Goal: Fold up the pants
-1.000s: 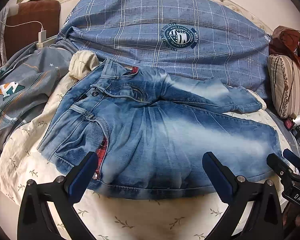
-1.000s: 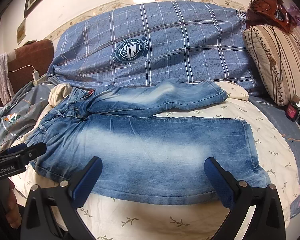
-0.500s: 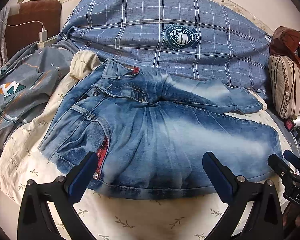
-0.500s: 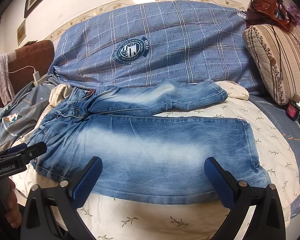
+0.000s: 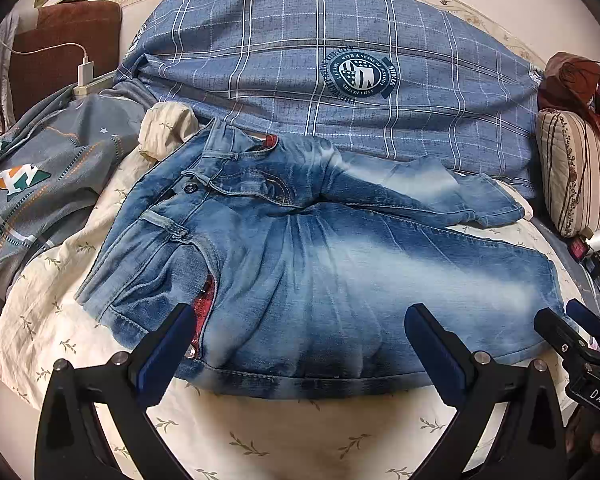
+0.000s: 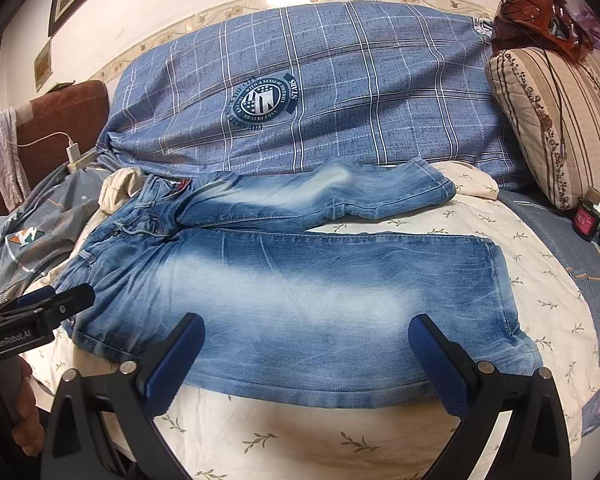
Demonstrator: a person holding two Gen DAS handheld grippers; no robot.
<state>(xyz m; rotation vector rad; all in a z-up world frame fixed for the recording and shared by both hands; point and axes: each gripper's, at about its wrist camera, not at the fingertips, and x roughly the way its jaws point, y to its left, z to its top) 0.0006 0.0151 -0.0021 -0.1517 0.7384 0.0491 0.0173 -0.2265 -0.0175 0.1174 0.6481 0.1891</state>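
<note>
Faded blue jeans (image 5: 320,264) lie spread on a cream leaf-print sheet (image 5: 260,436), waist to the left, both legs running right; they also show in the right wrist view (image 6: 300,280). The far leg (image 6: 320,196) lies apart from the near leg. My left gripper (image 5: 300,344) is open and empty, just above the near edge by the hip pocket. My right gripper (image 6: 304,356) is open and empty over the near leg's lower edge. Each gripper shows in the other's view, the right (image 5: 580,340) and the left (image 6: 48,304).
A blue plaid quilt (image 6: 320,92) is piled behind the jeans. A striped pillow (image 6: 556,120) stands at the right with a red-brown bag (image 6: 536,12) on top. A grey patterned cover (image 5: 40,184) and a charger with cable (image 5: 85,72) lie at the left.
</note>
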